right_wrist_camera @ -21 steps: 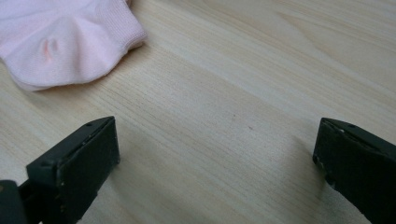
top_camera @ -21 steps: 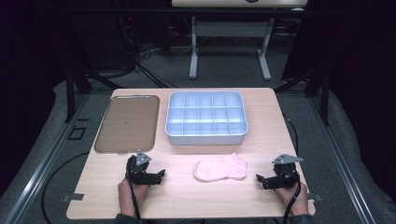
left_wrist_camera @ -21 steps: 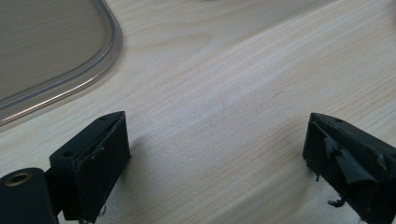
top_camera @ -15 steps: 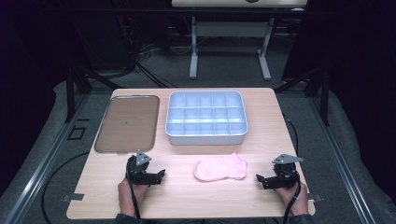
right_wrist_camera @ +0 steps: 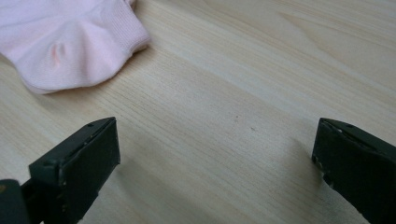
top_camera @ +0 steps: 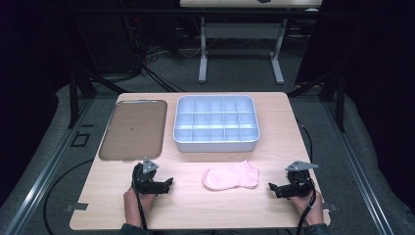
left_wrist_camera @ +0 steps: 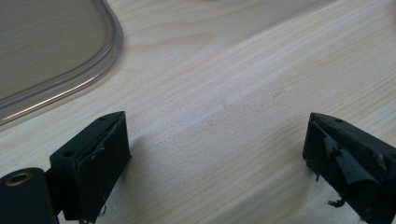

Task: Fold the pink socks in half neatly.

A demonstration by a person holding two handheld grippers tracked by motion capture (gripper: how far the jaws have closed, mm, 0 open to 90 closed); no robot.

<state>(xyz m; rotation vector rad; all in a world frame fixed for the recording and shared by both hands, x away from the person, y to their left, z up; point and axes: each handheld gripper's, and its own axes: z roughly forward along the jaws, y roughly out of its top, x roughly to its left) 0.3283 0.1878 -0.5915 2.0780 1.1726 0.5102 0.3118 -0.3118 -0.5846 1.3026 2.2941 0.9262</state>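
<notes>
- Dark room with grey floor and cables surrounds a light wooden table (top_camera: 274,137); a second table's white legs stand behind it.
- Pink sock (top_camera: 231,175) lies flat on the near half of the table, between the two grippers and touching neither; in the right gripper view it sits at upper left (right_wrist_camera: 65,42), cuff edge toward the jaws, apart from them.
- Left gripper (top_camera: 166,183), held in the person's left hand (top_camera: 136,205) at the near left, rests low over bare wood; its jaws stand wide apart with nothing between them (left_wrist_camera: 215,163).
- Right gripper (top_camera: 272,187), held in the right hand (top_camera: 309,208) at the near right, points toward the sock; its jaws likewise stand wide apart over bare wood (right_wrist_camera: 215,163).
- White compartment tray (top_camera: 216,144), divided into a grid of cells, sits at the table's far centre.
- Translucent brown tray lid (top_camera: 133,128) lies flat just left of the compartment tray; its rounded clear rim appears at the upper left of the left gripper view (left_wrist_camera: 93,70).
</notes>
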